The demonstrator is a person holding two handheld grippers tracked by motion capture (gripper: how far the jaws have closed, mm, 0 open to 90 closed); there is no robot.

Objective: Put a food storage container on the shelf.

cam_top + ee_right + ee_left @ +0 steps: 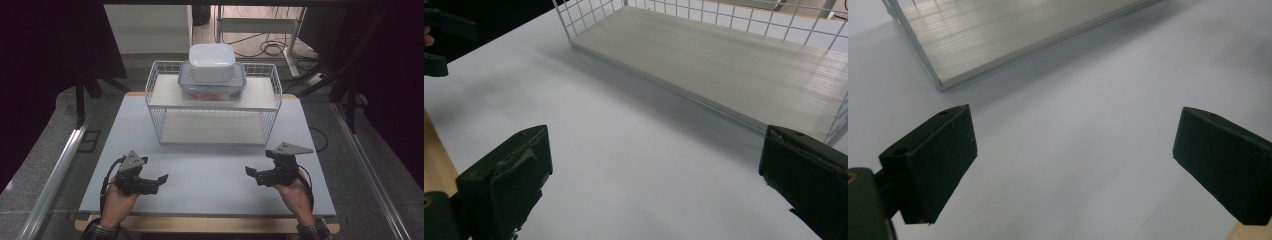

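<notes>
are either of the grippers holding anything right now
Nothing is held. The left gripper and the right gripper both have their jaws wide apart over the bare table.

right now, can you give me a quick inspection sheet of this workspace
surface: pale grey table top on a wooden base, bare between the claws.
job's things: white wire rack at the far middle of the table; on its upper shelf a clear container with a blue-edged lid and orange contents, a white lidded box stacked on it; lower shelf bare.
clutter: nothing seen.
grippers: left claw and right claw held low near the front edge, both open, holding nothing, tips turned inward.
cables: a black cable trails from each claw; loose cables on the floor beyond the table.
surroundings: metal floor rail at the left, dark curtains both sides.
</notes>
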